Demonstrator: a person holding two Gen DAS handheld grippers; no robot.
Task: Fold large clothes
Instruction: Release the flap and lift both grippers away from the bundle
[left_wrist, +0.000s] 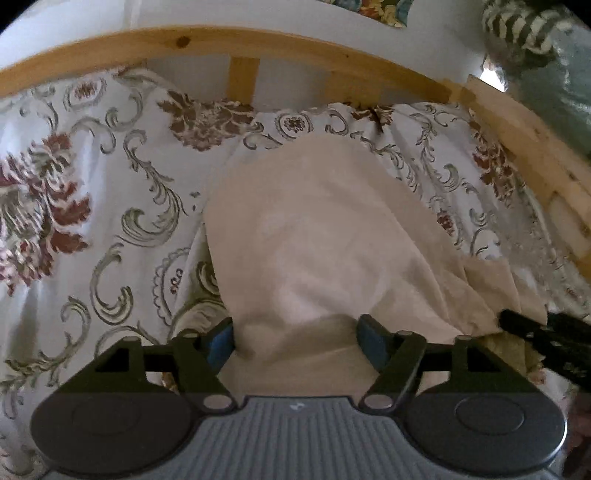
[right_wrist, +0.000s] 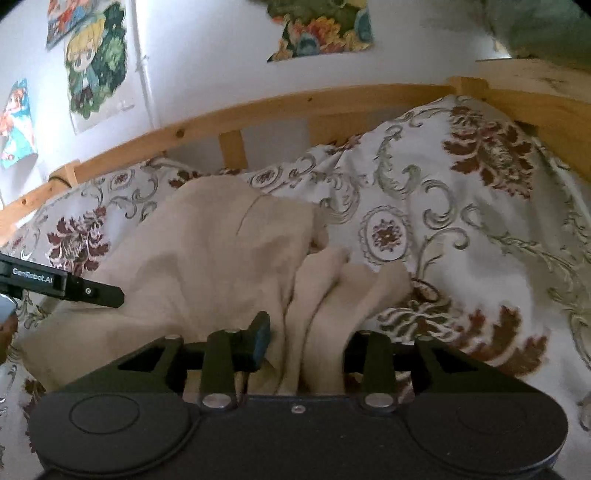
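- My left claw (left_wrist: 295, 338) straddles the cream garment (left_wrist: 314, 229) on the floral bedspread (left_wrist: 110, 192); grasping or released, I cannot tell.
- My right claw (right_wrist: 306, 343) has bunched folds between its fingers, grip unclear, probably to lift that edge over.

Two wrist cameras looked down along their fingers, close over the bed.

Both faced the wooden bed rail (left_wrist: 207, 38) and the wall, sharing the cream garment (left_wrist: 314, 229) on the floral bedspread (right_wrist: 461, 229); each caught the other gripper at its frame's edge.
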